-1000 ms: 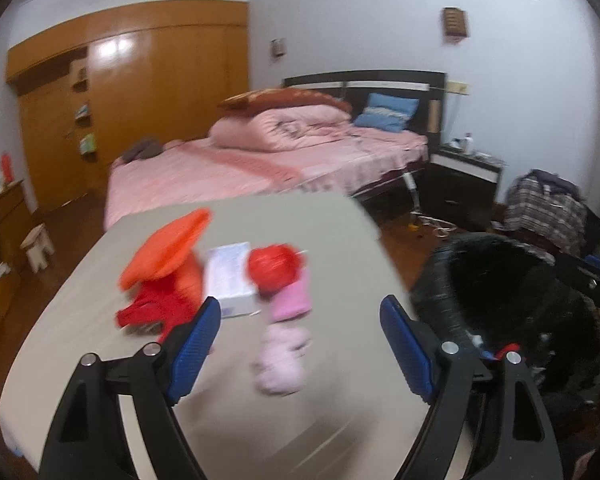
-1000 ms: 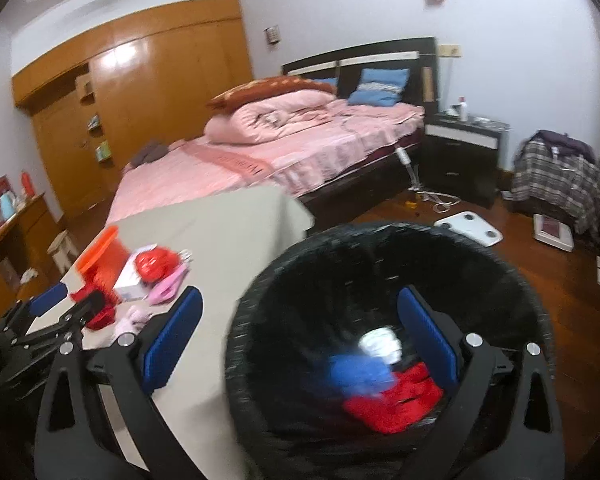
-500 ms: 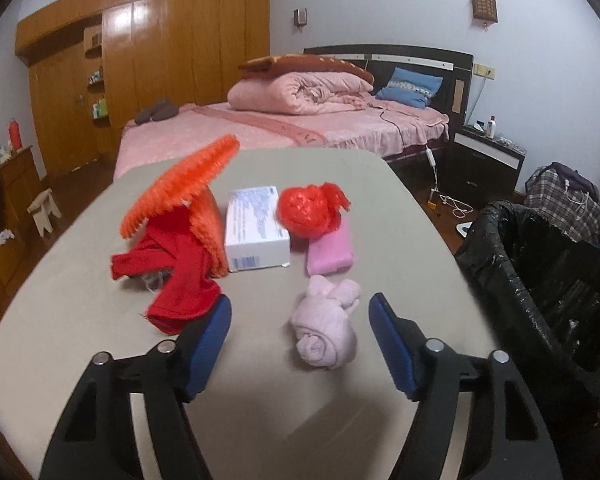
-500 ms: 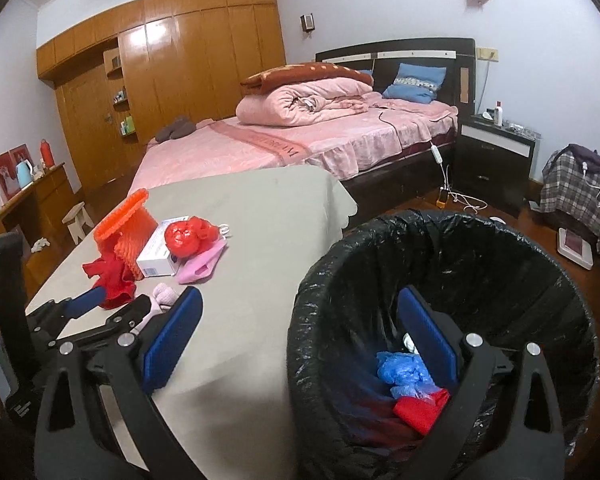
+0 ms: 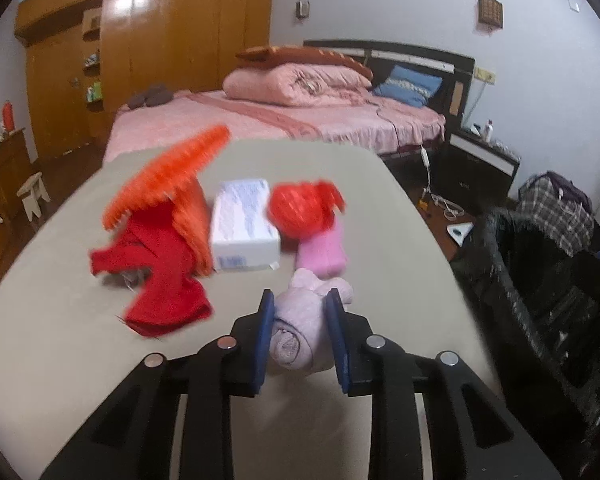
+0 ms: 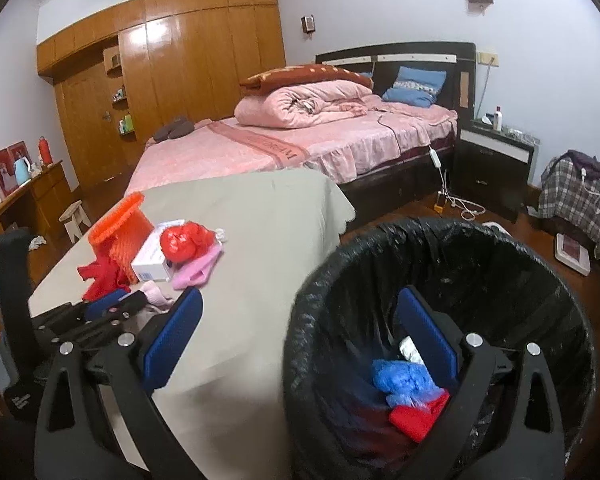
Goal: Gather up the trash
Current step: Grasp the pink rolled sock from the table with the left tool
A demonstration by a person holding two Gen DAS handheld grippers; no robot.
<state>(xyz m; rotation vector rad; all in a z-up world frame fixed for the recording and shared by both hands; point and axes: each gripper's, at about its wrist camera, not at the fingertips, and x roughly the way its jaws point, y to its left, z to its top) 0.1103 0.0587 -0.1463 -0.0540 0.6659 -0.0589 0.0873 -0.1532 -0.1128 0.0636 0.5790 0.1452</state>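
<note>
Left wrist view. Your left gripper [image 5: 300, 320] points down at the near edge of the table [image 5: 380, 208]. Its jaws are closing, and the rolled pale pink cloth [image 5: 300, 332] sits between the blue pads, which look to press its sides. The roll lies nearest you, so it is likely the easiest piece to take first. Just beyond it sit a pink block [image 5: 324, 252] and a red net ball [image 5: 300, 212]. Left of those are a white box [image 5: 242, 224], an orange mesh basket [image 5: 160, 184] tipped on its side, and a red cloth [image 5: 160, 272]. The bin [image 5: 540, 280] stands off the right edge of the table, a short carry away.

Right wrist view. Your right gripper [image 6: 300, 340] is wide open and holds nothing. One finger hangs over the table edge, the other inside the bin's mouth, probably waiting there for its turn. The bin, lined with a black bag, holds a blue crumpled piece [image 6: 404, 378], a red piece [image 6: 418, 418] and something small and white behind the finger. Your left gripper shows at far left with the roll.
</note>
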